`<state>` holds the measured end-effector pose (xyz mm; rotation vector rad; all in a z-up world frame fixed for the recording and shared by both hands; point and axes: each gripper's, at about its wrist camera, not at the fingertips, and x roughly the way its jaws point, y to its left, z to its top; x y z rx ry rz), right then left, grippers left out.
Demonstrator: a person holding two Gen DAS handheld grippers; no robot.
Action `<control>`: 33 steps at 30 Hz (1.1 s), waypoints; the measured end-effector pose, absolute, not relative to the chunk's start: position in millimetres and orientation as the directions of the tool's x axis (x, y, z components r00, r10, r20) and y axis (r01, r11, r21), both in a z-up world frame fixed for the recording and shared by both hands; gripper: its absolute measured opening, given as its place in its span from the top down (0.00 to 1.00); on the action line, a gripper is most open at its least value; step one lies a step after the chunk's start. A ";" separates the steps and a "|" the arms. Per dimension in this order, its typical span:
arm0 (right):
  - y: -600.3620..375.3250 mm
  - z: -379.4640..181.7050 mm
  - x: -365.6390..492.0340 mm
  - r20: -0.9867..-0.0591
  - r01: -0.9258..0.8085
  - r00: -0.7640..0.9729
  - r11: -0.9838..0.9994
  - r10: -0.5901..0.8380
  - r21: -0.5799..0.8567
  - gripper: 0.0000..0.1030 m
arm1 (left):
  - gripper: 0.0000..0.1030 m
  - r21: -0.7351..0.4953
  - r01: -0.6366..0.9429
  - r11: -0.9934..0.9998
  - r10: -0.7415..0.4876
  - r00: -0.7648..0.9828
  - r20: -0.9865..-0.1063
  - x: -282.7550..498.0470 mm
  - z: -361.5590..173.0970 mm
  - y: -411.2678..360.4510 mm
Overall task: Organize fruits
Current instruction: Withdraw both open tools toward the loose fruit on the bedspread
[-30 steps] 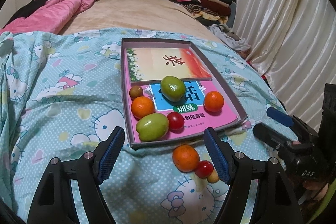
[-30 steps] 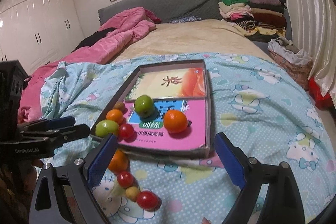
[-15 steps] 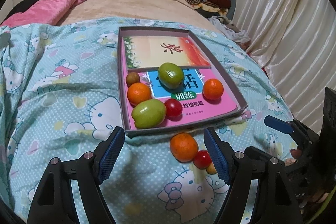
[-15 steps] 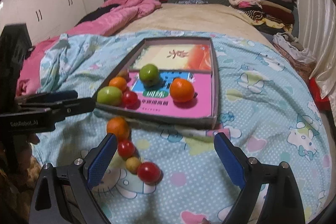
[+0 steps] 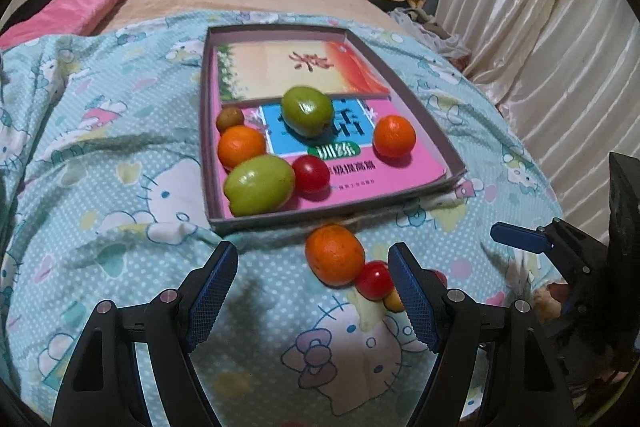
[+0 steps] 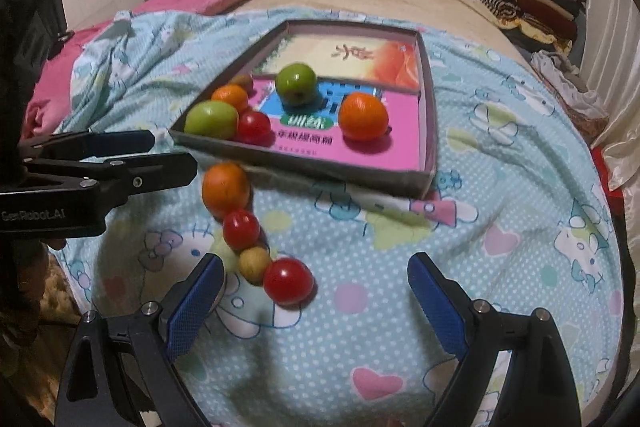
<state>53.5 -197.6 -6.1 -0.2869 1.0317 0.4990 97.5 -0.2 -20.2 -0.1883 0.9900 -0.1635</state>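
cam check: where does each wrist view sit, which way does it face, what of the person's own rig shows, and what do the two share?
Left wrist: sits on the left gripper, angled down at the bedspread toward the box of fruit; its own open blue-padded fingers show, with the right gripper at the frame's right edge.
Right wrist: sits on the right gripper, angled down at the loose fruit row; own open fingers show, left gripper enters from the frame's left.
Shared: box, loose orange, bed beyond.
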 end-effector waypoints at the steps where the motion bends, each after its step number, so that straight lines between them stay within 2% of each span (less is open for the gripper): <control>1: -197.2 -9.6 54.5 -0.881 -0.520 0.405 0.854 0.245 -0.001 0.09 | 0.24 -0.231 0.053 0.972 -0.223 0.534 -0.816 97.8 -21.8 -1.6; 3: -196.7 -13.9 55.2 -0.891 -0.520 0.389 0.854 0.233 -0.004 0.11 | 0.24 -0.229 0.059 0.972 -0.226 0.523 -0.822 98.8 -25.0 -4.1; 10: -188.2 -28.6 54.7 -0.921 -0.551 0.338 0.834 0.194 -0.027 0.31 | 0.23 -0.242 0.058 0.969 -0.240 0.475 -0.847 106.5 -39.5 -7.5; 14: -186.4 -34.2 56.0 -0.930 -0.554 0.318 0.832 0.184 -0.026 0.41 | 0.27 -0.258 0.060 0.964 -0.256 0.463 -0.849 110.1 -44.2 -7.6; 22: -183.3 -39.2 61.2 -0.935 -0.565 0.299 0.825 0.191 -0.012 0.49 | 0.36 -0.280 0.060 0.958 -0.277 0.439 -0.855 117.1 -52.2 -11.1; 33: -188.5 -39.2 76.4 -0.920 -0.539 0.307 0.841 0.244 0.043 0.54 | 0.39 -0.353 0.034 0.935 -0.334 0.421 -0.844 130.8 -60.2 -8.7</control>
